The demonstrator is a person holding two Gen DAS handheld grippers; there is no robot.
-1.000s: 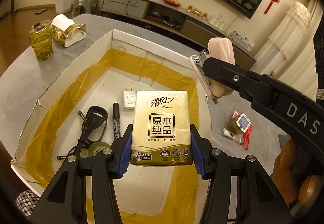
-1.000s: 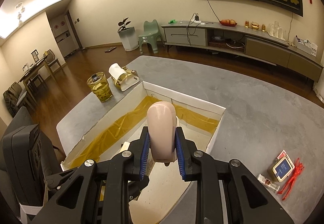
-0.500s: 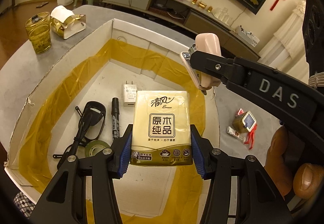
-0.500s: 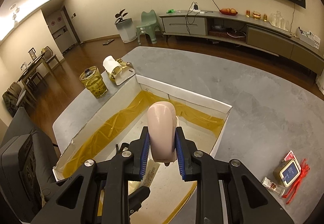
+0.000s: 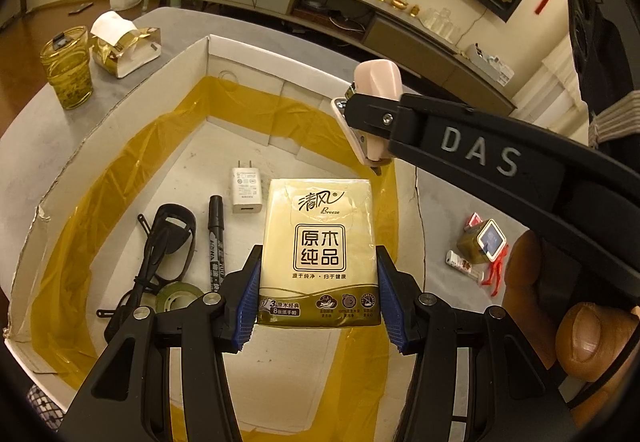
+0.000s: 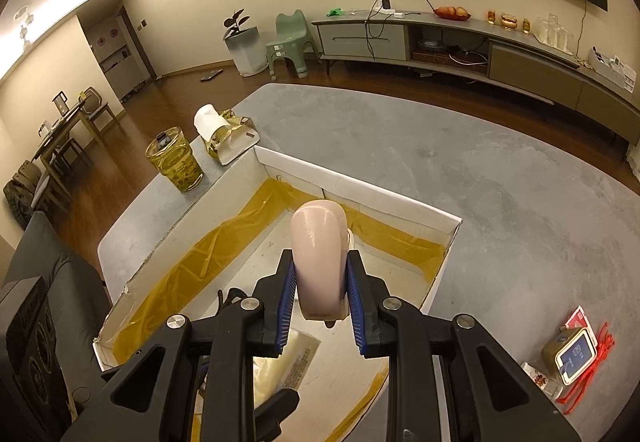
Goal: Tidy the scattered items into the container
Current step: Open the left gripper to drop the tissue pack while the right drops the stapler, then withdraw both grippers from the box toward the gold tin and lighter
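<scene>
**Two items held over the box, a few left outside**

While a charger [image 5: 247,189], marker [image 5: 216,238], tape roll [image 5: 176,296] and black sunglasses [image 5: 160,254] lay inside the cardboard box [image 5: 120,130], the left gripper [image 5: 318,302] fingers clamped a tissue pack [image 5: 320,242] and the right gripper [image 6: 320,306] fingers clamped a pink stapler [image 6: 318,262], both over the box. A small tin [image 5: 482,246] and red oddments remained on the tabletop [image 6: 500,170] near its right edge.

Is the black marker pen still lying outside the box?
No, the marker pen lies inside the box, beside the white charger.
</scene>
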